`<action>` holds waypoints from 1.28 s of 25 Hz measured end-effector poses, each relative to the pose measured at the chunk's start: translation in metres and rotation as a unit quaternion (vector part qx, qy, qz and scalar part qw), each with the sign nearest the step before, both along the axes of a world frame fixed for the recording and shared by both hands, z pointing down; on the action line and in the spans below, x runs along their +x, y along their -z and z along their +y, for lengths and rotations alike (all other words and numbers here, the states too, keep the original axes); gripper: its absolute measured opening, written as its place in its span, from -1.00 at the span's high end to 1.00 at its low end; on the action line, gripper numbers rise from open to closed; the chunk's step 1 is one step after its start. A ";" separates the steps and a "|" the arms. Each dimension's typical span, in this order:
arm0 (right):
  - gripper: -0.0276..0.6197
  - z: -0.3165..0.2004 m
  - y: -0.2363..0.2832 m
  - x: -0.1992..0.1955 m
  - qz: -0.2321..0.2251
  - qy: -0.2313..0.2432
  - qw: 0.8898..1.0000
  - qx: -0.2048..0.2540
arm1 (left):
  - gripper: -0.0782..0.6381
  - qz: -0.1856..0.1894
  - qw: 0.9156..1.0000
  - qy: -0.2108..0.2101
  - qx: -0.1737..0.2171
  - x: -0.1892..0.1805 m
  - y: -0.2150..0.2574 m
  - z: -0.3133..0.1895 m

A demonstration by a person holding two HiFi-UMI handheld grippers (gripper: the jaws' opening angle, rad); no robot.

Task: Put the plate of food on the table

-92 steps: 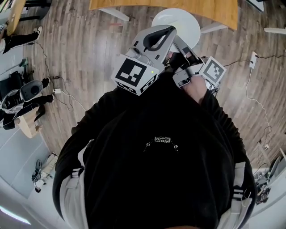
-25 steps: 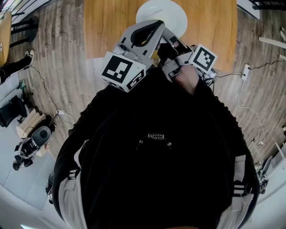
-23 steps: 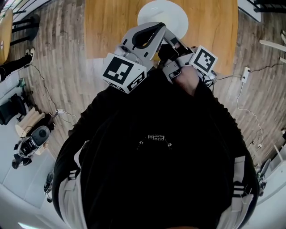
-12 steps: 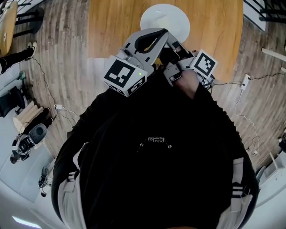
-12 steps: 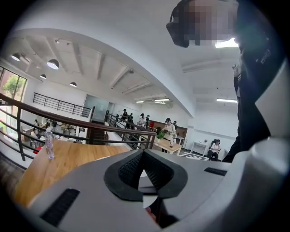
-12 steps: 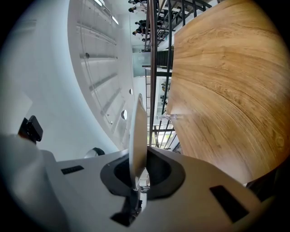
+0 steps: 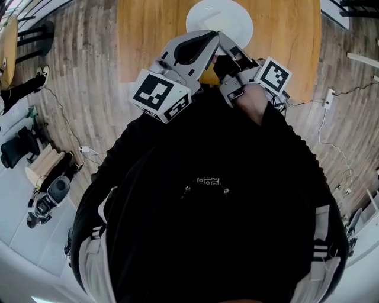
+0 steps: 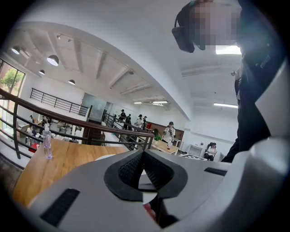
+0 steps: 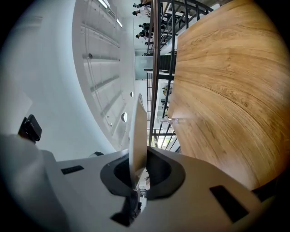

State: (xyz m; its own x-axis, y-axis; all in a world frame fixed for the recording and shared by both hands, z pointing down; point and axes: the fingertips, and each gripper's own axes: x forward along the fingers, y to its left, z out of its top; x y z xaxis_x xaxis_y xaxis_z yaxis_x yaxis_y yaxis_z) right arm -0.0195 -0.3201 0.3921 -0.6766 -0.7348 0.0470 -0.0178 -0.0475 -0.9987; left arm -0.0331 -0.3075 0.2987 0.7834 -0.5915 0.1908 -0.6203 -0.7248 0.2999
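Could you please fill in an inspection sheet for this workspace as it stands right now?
Surface: wooden table, standing on a plank floor.
Job's things: white plate, held over the table and seemingly not set down; no food made out on it.
Clutter: one clear bottle standing on the table.
Grippers: right gripper shut on the plate's rim; left gripper jaws together, tip by the plate's near rim, contact unclear.
Cables: cable trailing over the floor on the person's right.
Surroundings: railing beyond the table, people further back.
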 end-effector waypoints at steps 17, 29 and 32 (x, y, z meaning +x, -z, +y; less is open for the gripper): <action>0.83 -0.036 -0.041 -0.013 0.001 -0.005 1.000 -0.013 | 0.77 -0.002 1.000 0.000 -0.018 -0.015 -0.017 -0.036; 0.83 -0.034 -0.072 -0.003 0.009 -0.017 0.999 -0.033 | 0.76 -0.011 0.999 -0.012 -0.033 -0.006 -0.029 -0.020; 0.83 -0.038 -0.074 -0.004 0.010 -0.018 0.999 -0.026 | 0.77 -0.013 0.999 -0.010 -0.040 -0.010 -0.032 -0.020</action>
